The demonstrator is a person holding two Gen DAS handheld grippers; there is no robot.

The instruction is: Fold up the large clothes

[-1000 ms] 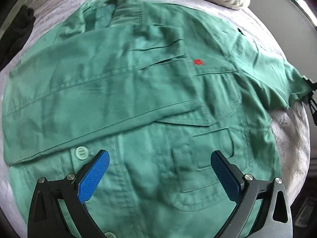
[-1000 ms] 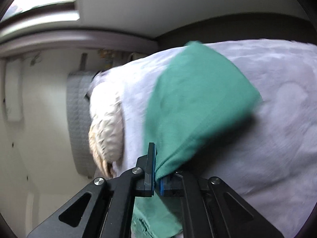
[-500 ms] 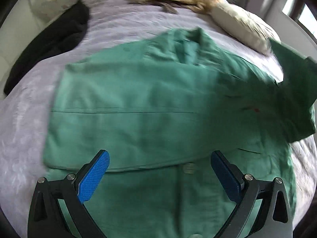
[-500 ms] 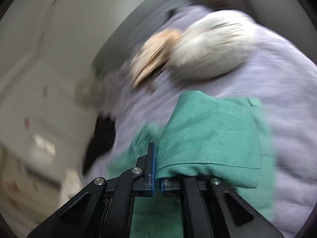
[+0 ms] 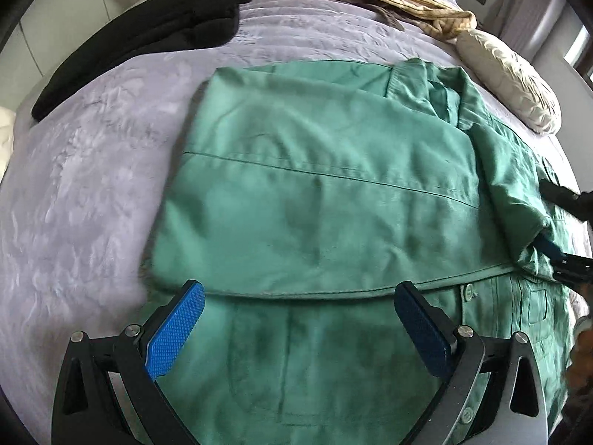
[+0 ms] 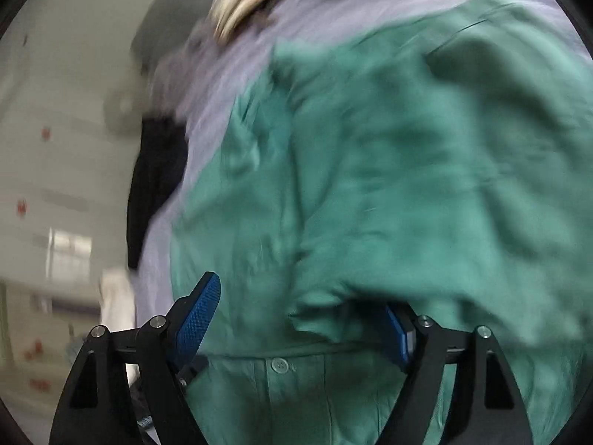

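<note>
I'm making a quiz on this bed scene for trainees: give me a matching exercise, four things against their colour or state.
Things:
1. shirt
2. garment by the bed's far left edge
3. bedspread
4. left claw

Colour or state:
a. black
b. open, holding nothing
c. green
d. pale lilac

Pairs: 1-c, 2-a, 3-d, 4-b

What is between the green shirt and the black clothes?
Only bare lilac bedspread lies between the green shirt and the black clothes; the left wrist view shows it clearly.
</note>
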